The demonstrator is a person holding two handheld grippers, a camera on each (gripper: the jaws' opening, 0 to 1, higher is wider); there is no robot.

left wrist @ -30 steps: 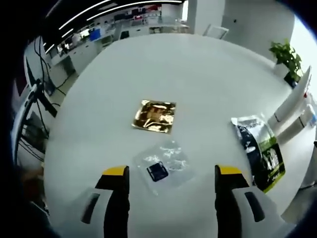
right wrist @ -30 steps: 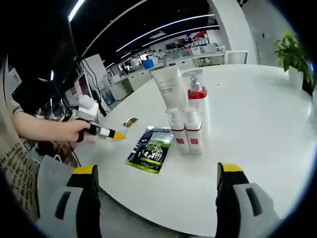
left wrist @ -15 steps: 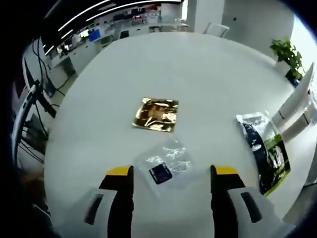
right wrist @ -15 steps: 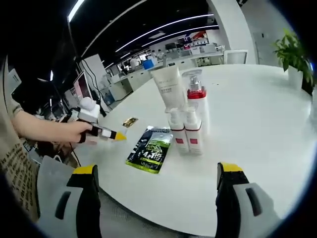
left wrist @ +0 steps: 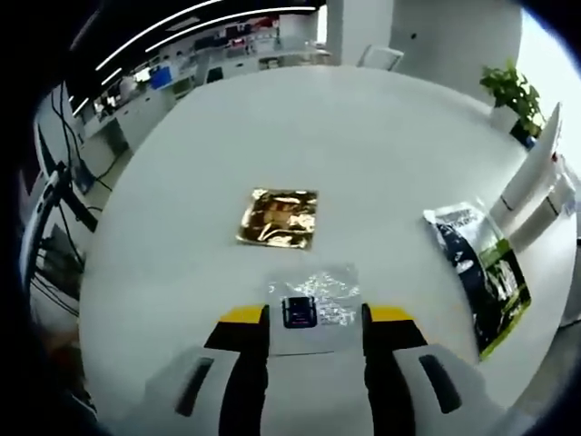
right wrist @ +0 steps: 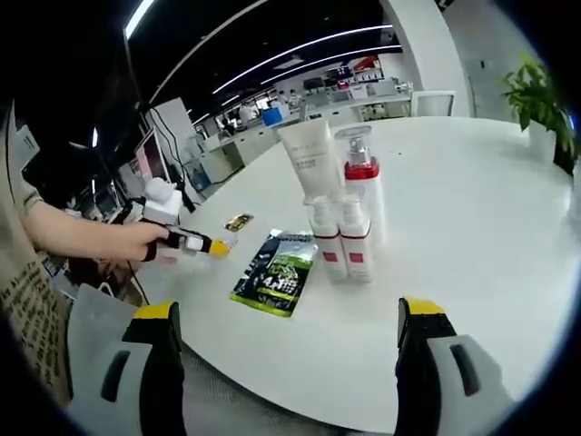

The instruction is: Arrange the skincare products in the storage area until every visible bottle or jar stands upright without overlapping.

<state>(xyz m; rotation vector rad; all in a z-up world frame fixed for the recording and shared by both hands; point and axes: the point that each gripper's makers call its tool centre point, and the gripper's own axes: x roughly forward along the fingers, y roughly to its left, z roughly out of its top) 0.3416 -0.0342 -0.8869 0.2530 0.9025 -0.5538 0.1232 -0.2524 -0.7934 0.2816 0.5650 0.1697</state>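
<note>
My left gripper (left wrist: pixel 317 316) hangs low over a white round table (left wrist: pixel 363 136), open, its jaws drawn close on either side of a clear sachet (left wrist: pixel 310 298) with a dark label. Beyond it lies a gold foil sachet (left wrist: pixel 279 216), and to the right a black-and-green pouch (left wrist: pixel 478 268). My right gripper (right wrist: pixel 289 313) stands wide open near the table's edge, holding nothing. Ahead of it stand a white tube (right wrist: pixel 309 159), a pump bottle with a red collar (right wrist: pixel 359 182) and two small red-labelled bottles (right wrist: pixel 324 243) (right wrist: pixel 355 243), all upright. The pouch (right wrist: pixel 277 271) lies flat beside them.
In the right gripper view a person's hand (right wrist: pixel 136 240) holds the left gripper (right wrist: pixel 216 247) over the table's left part, near the gold sachet (right wrist: pixel 239 222). A potted plant (right wrist: pixel 536 104) stands at the far right. Desks and monitors fill the room behind.
My left gripper's jaws have narrowed and moved forward until the clear sachet lies between them. The right gripper and the bottles have not moved.
</note>
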